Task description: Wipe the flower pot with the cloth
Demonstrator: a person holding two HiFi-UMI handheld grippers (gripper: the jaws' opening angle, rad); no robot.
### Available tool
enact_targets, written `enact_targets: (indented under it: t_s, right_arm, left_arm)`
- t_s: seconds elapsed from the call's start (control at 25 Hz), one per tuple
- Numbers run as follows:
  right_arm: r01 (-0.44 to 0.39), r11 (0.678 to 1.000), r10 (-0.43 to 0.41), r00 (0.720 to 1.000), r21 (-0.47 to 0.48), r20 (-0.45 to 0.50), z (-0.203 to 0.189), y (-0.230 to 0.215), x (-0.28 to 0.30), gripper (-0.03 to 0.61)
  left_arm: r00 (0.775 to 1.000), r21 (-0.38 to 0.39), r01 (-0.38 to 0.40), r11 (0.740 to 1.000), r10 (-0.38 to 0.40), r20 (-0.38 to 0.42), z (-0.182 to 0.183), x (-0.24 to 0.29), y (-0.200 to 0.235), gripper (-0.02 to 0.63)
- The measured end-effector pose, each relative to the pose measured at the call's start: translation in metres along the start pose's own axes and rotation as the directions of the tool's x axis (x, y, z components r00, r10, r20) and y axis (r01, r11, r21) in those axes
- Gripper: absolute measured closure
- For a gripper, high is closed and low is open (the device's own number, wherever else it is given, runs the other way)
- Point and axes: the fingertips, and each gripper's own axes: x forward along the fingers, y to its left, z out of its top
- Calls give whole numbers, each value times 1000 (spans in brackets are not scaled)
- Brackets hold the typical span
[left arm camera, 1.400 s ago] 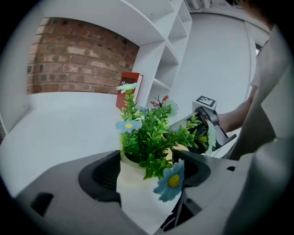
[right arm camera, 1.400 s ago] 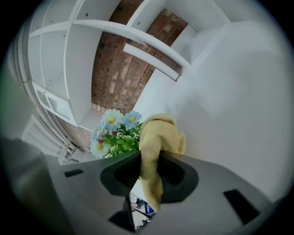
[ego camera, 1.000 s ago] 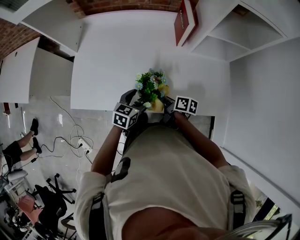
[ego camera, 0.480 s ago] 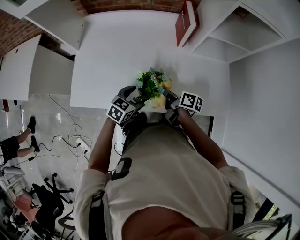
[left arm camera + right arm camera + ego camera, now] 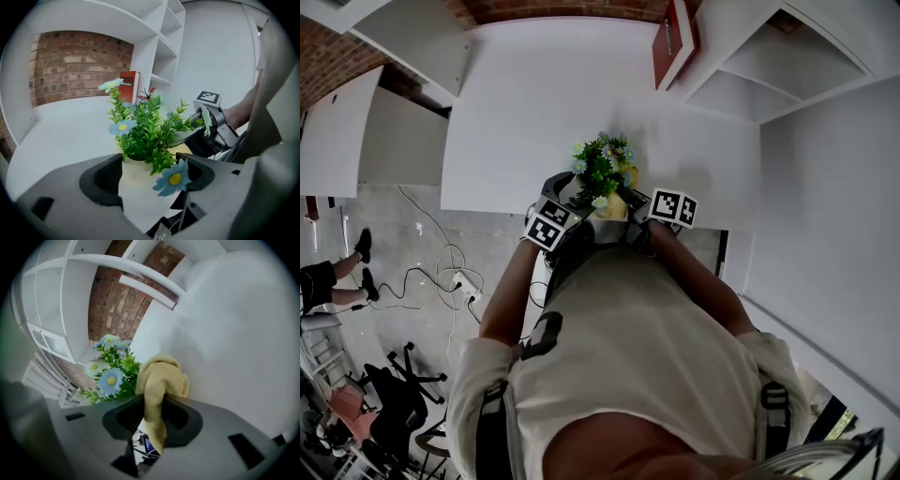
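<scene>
My left tongs [image 5: 150, 178] clamp the pale-yellow flower pot [image 5: 135, 188] of blue blooms, rolled slightly since earlier, while my right tongs [image 5: 152, 416] pinch the yellow cloth [image 5: 161, 376].

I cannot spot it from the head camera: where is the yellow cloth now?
Right gripper view: the yellow cloth is pinched in the right gripper's jaws, bunched just right of the flower pot's blue flowers.

The base of the flower pot [image 5: 140, 187] is hidden behind the left gripper [image 5: 150, 176], below its jaws; ahead of the right gripper [image 5: 152, 416], cloth [image 5: 161, 376] and flowers [image 5: 112, 376] cover the pot entirely.
</scene>
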Motion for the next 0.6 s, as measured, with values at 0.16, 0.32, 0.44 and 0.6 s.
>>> enact_targets:
  t_s: [0.16,0.32,0.44,0.6]
  right_arm:
    - [29,1000,-29,999,-11,-40,-10,-10,4,469]
    - [64,995,-68,997,-75,-49,-7,-13,1,468]
    - [55,993,-59,998,-108,-29,4,-1,-4,469]
    - [-11,986,18,999,-164,39,24,34,-14,469]
  left_arm:
    - [1000,-17,2,1000,-2,0,-1,-3,-6,264]
    - [1000,-28,24,999,-24,-1,-2,-7,-12,264]
    - [999,-25,40,999,-39,14,-4,-7,-12,264]
    - [999,-31,42,999,-42,16,-7,-6,-12,264]
